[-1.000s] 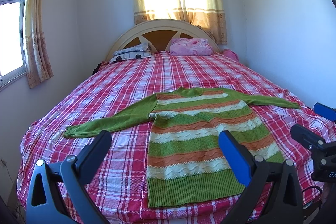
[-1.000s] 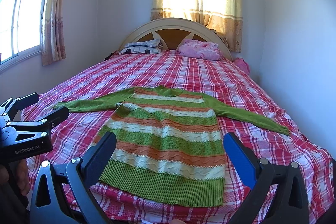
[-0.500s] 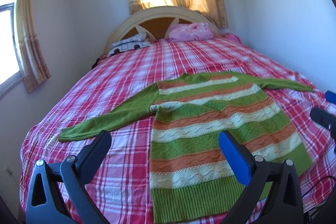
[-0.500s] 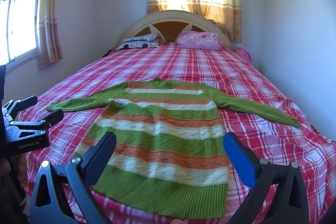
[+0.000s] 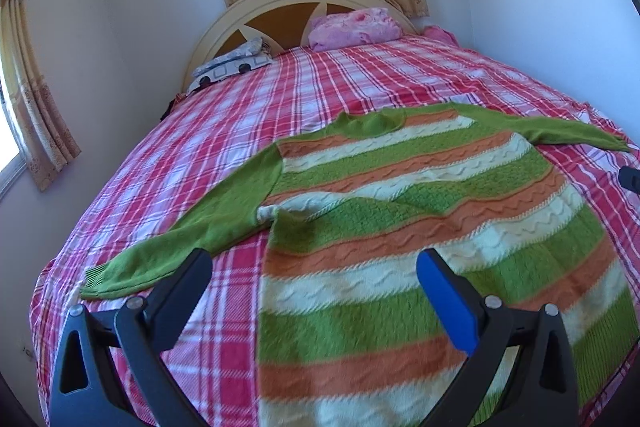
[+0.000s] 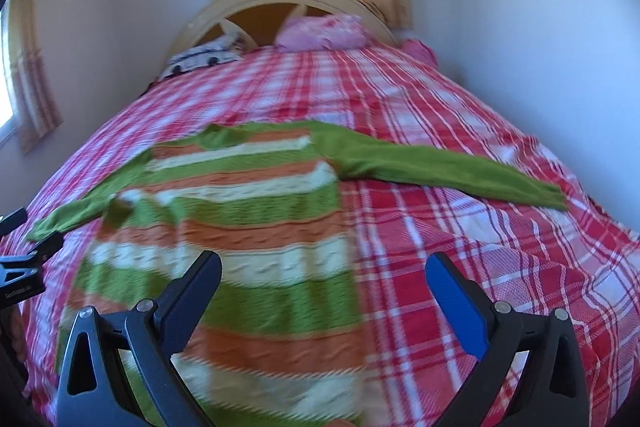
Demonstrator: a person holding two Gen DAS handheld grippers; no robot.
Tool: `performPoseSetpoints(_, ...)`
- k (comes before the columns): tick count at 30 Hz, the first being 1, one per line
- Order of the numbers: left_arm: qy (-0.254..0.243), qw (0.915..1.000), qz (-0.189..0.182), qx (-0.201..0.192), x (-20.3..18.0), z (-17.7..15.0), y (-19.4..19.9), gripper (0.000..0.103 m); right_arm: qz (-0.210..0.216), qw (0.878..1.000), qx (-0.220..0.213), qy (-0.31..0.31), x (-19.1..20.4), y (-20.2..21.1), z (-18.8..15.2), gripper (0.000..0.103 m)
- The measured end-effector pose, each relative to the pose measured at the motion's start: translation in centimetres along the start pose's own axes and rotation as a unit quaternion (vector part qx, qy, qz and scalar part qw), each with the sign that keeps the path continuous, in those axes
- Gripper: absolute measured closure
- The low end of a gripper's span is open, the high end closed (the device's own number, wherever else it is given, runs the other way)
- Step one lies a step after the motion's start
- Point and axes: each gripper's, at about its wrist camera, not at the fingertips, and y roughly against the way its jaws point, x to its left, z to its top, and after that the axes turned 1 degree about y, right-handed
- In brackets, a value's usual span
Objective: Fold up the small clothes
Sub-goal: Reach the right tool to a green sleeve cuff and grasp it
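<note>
Both spread and empty: left tongs [image 5: 316, 291] above sweater [image 5: 420, 227] body, right tongs [image 6: 324, 291] above its side edge, spread flat on bed [image 6: 460, 247] for folding

I see a bed [image 5: 360, 83] with a red plaid sheet; a striped green sweater [image 5: 400, 227] lies flat on it, sleeves spread, and a pink pillow [image 5: 354, 27] and patterned pillow [image 5: 232, 65] sit by the headboard.

Green, orange and cream striped sweater [image 5: 420, 227] with plain green sleeves; red, white and pink plaid bedspread [image 5: 320, 87].
</note>
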Motion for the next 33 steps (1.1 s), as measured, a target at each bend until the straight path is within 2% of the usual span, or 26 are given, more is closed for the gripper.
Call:
performPoseSetpoints(5, -0.002, 0.9999, -0.004, 0.013, -0.8, 0.8, -2.8, 0.000, -0.027, 0.999, 0.020, -0.032, -4.0, -2.8, 0.2, 0.001)
performPoseSetpoints(10, -0.002, 1.0000, -0.005, 0.003, -1.6, 1.6, -5.5, 0.000, -0.049, 0.995, 0.032, -0.082, -9.3, -4.7, 0.2, 0.001)
performPoseSetpoints(15, 0.033, 0.9992, -0.008, 0.019, -0.8, 2.3, -8.2, 0.000, -0.083, 0.988, 0.032, -0.126, -15.1, -5.1, 0.2, 0.001)
performPoseSetpoints(20, 0.038, 0.9988, -0.003, 0.029, -1.0, 2.1, -10.0, 0.000, -0.081, 0.976, 0.035, -0.197, -21.1, -5.5, 0.2, 0.002)
performPoseSetpoints(24, 0.039, 0.9986, -0.002, 0.037, -1.0, 1.8, -10.7, 0.000, -0.070, 0.961, 0.035, -0.267, -26.1, -6.7, 0.5, 0.020)
performPoseSetpoints(26, 0.037, 0.9986, -0.002, 0.038, -1.2, 1.7, -10.9, 0.000, -0.071, 0.953, 0.035, -0.294, -28.0, -7.5, 0.7, 0.021)
performPoseSetpoints(31, 0.022, 0.9993, 0.003, 0.030, -1.5, 2.0, -11.2, 0.000, -0.065, 0.932, 0.038, -0.355, -31.7, -9.5, 0.9, 0.034)
performPoseSetpoints(33, 0.018, 0.9995, 0.007, 0.026, -1.5, 2.4, -11.5, 0.000, -0.065, 0.929, 0.034, -0.362, -32.4, -10.1, 1.4, 0.035)
